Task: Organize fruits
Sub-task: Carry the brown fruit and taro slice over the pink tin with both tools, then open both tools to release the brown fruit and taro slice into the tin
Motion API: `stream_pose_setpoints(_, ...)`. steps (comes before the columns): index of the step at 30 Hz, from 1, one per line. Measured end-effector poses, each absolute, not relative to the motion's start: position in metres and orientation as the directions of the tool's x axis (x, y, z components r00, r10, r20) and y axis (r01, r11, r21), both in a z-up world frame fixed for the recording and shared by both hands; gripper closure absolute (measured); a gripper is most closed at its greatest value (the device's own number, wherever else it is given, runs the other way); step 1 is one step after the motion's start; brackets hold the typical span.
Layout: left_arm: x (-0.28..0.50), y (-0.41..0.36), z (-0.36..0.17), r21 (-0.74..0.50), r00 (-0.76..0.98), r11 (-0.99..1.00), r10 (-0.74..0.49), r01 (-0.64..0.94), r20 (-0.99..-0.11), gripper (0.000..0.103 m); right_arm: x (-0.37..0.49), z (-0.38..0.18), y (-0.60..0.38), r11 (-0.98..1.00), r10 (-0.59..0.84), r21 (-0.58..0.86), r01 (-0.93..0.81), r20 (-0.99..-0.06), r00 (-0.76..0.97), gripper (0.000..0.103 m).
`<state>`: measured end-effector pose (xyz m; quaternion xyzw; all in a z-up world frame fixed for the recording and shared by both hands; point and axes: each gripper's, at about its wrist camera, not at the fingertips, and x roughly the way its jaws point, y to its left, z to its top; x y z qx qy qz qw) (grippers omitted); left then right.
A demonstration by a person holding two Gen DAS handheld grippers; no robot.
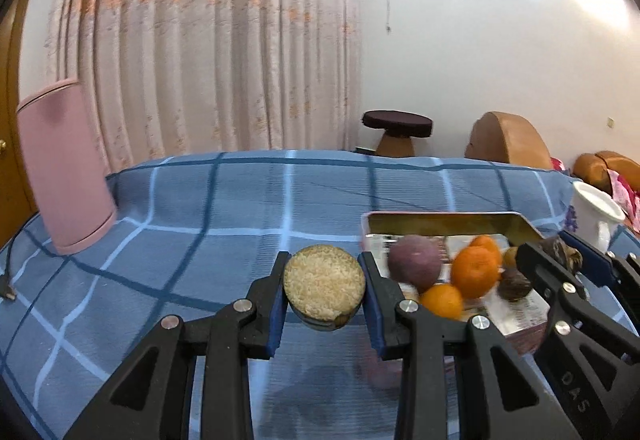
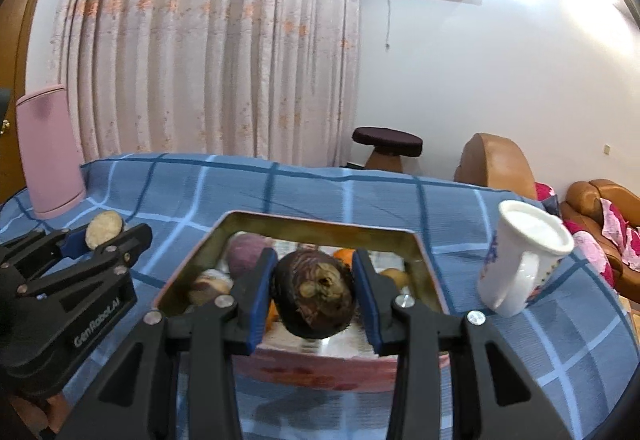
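Blue-checked table (image 1: pixel 224 200) carries one tin (image 2: pixel 188 260) holding three oranges (image 1: pixel 474 270); left hand-held gripper (image 1: pixel 325 290) pinches one tan fruit (image 1: pixel 324 286), right hand-held gripper (image 2: pixel 314 296) pinches one dark fruit (image 2: pixel 314 294) over the tin.

A blue tablecloth (image 1: pixel 240 200) carries a check of dark and pale lines. At three o'clock of it, the tin (image 2: pixel 320 368) is pink outside, gold within. Oranges (image 1: pixel 474 272) glow beside a purple fruit (image 1: pixel 414 264). The mug (image 2: pixel 520 260) is white, perhaps blue-flowered. Curtains (image 1: pixel 200 40) are pale pink.
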<state>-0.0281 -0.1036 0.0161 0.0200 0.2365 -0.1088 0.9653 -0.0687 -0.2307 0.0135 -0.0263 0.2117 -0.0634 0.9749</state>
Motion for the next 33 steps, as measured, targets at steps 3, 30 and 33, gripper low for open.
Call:
stream_pose_setpoints(3, -0.029, -0.118, 0.017, -0.014, 0.863, 0.969, -0.227, 0.247, -0.452, 0.068, -0.068, 0.014, -0.241, 0.986, -0.163, -0.089, 0.138, -0.402, 0.901, 0.062)
stream_pose_setpoints(30, 0.029, -0.177, 0.009, -0.089, 0.774, 0.939, -0.325, 0.332, -0.543, 0.068, -0.015, 0.009, -0.301, 0.980, -0.158, 0.026, 0.198, -0.507, 0.848, 0.062)
stream_pose_setpoints(33, 0.029, -0.179, 0.009, -0.060, 0.777, 0.938, -0.317, 0.341, -0.544, 0.068, -0.009, 0.003, -0.304, 0.985, -0.104, 0.060, 0.162, -0.539, 0.836, 0.061)
